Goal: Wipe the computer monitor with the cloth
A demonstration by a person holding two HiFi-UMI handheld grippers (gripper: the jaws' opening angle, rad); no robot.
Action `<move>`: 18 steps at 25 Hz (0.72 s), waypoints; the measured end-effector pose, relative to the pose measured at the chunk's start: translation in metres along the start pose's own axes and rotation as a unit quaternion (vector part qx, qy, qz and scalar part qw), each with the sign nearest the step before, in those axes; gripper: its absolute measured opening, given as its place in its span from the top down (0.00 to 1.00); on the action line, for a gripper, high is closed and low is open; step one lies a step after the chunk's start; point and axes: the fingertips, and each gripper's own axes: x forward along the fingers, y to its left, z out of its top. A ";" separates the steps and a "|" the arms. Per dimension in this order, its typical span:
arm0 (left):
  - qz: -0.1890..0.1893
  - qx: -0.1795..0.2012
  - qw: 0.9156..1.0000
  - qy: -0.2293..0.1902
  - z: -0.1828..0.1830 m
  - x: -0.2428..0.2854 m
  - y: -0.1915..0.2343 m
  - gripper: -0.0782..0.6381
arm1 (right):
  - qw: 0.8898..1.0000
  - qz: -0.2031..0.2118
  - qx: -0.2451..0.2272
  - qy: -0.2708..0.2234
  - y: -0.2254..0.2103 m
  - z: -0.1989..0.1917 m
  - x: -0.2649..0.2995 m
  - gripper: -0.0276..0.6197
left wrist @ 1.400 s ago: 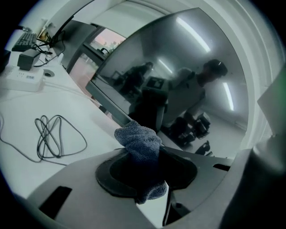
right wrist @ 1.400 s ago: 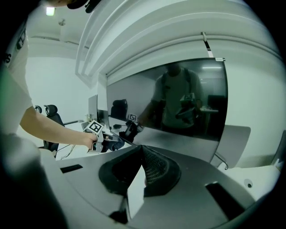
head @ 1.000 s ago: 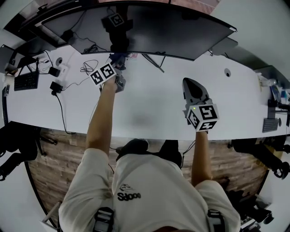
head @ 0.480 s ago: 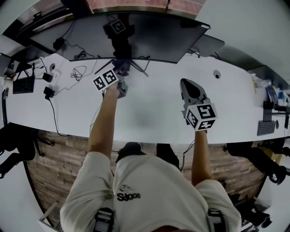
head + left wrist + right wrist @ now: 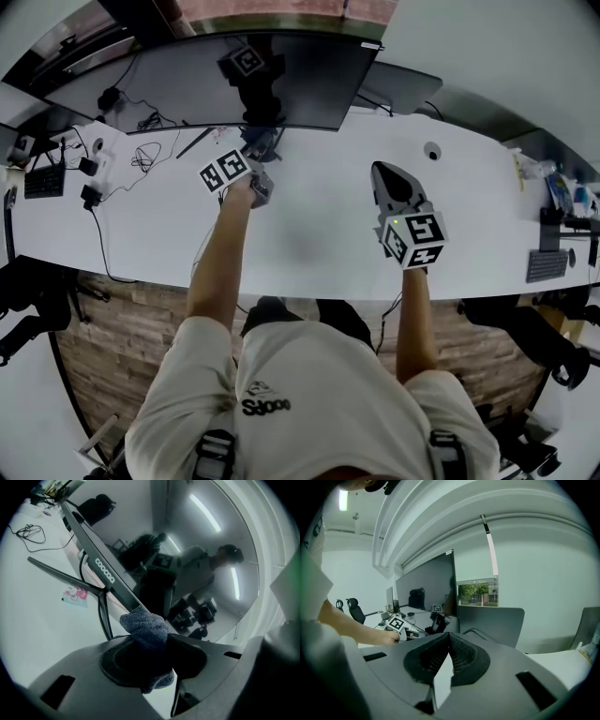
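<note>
Grey cloth point(image 5: 145, 630) pinched betw. L gripper point(image 5: 153, 654) jaws, tip at monitor point(image 5: 187, 550) lower edge; R gripper point(image 5: 450, 637) jaws pressed together, empty.

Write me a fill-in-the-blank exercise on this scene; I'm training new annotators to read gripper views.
1. The left gripper is up at the monitor, its fingers shut on the ____.
2. That wad sits near the monitor's ____ edge.
3. The right gripper hangs over the white desk, fingers shut on ____.

Missing words: cloth; bottom; nothing.
</note>
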 end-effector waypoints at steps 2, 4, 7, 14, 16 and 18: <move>-0.007 -0.006 1.000 0.002 -0.012 0.009 -0.011 0.68 | 1.000 -0.003 0.002 0.002 -0.012 -0.004 -0.006 0.97; -0.012 -0.010 1.000 0.004 -0.024 0.019 -0.021 0.68 | 1.000 -0.004 0.002 0.003 -0.023 -0.008 -0.012 0.97; -0.020 -0.012 1.000 0.008 -0.042 0.033 -0.037 0.68 | 1.000 -0.004 0.002 0.004 -0.040 -0.013 -0.022 0.97; -0.027 -0.017 0.999 0.021 -0.081 0.066 -0.070 0.68 | 1.000 -0.009 0.009 0.004 -0.081 -0.023 -0.044 0.97; -0.033 -0.021 0.999 0.027 -0.091 0.074 -0.079 0.68 | 1.000 -0.009 0.010 0.004 -0.089 -0.025 -0.048 0.97; -0.041 -0.026 0.998 0.036 -0.102 0.082 -0.088 0.68 | 1.000 -0.007 0.011 0.003 -0.095 -0.027 -0.051 0.97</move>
